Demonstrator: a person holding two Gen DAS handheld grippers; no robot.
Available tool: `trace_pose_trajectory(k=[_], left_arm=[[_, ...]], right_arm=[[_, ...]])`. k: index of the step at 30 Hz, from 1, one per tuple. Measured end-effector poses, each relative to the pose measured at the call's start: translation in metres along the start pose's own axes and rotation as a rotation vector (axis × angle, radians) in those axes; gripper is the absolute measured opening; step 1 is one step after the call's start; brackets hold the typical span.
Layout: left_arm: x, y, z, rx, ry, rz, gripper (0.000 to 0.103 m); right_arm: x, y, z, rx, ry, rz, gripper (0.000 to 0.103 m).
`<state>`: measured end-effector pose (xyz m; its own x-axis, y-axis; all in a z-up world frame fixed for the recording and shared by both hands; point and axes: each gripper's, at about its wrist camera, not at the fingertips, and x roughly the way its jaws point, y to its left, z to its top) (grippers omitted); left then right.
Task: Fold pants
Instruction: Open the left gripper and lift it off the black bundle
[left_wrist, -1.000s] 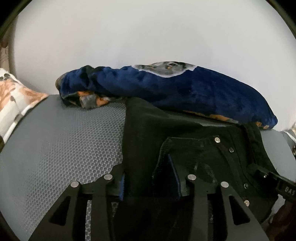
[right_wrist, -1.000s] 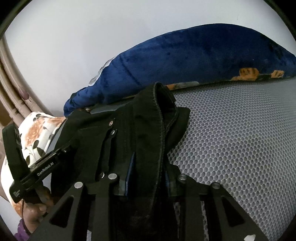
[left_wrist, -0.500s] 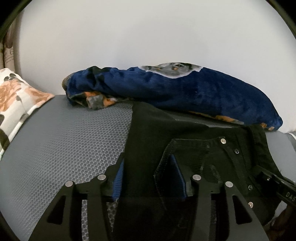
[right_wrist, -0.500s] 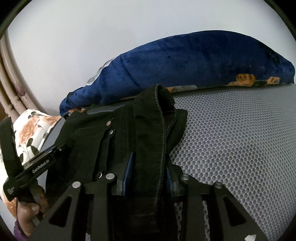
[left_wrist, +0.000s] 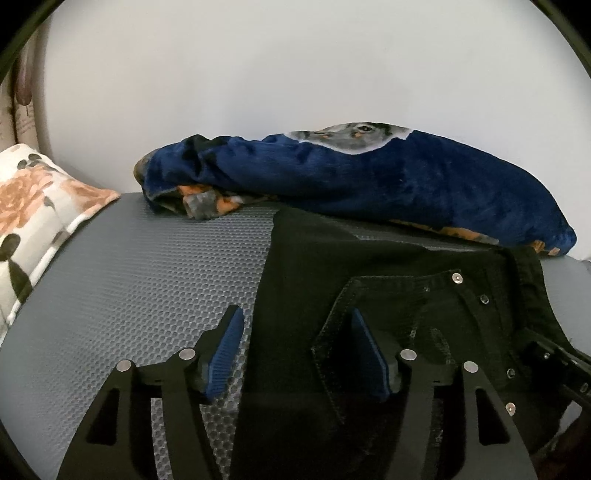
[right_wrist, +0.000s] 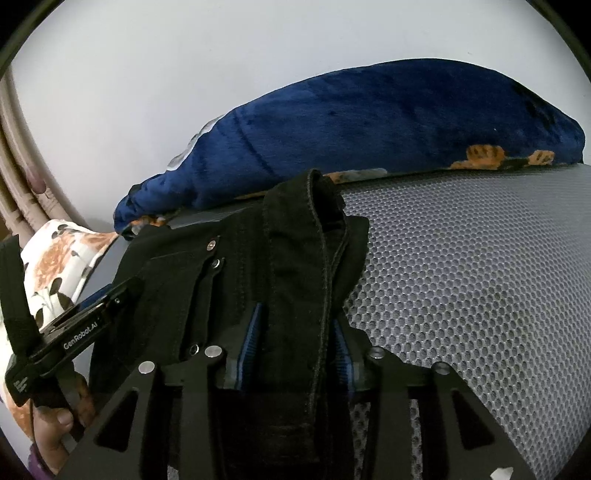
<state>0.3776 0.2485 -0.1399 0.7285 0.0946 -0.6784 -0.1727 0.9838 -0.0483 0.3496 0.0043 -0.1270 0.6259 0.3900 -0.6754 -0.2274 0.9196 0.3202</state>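
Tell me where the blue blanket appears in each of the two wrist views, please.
Left wrist: the blue blanket lies across the middle, behind the black pants.
Right wrist: it fills the upper right, against the wall.
Shared landmark: the floral pillow, at the left edge in both.

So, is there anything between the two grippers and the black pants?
Nothing visible. The left gripper stands open around the black pants, its left pad apart from the cloth. The right gripper is shut on a raised fold.
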Motion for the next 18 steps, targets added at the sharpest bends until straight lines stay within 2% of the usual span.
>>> trace_pose_trajectory(k=[8, 18], left_arm=[[0.0001, -0.0021, -0.0004, 0.009, 0.002, 0.019, 0.071], [0.0, -0.0021, -0.0013, 0.014, 0.002, 0.025, 0.074]], right_arm=[[0.0013, -0.0025, 0.0016, 0.017, 0.004, -0.004, 0.042], [0.0015, -0.0006, 0.0025, 0.016, 0.003, -0.013, 0.045]])
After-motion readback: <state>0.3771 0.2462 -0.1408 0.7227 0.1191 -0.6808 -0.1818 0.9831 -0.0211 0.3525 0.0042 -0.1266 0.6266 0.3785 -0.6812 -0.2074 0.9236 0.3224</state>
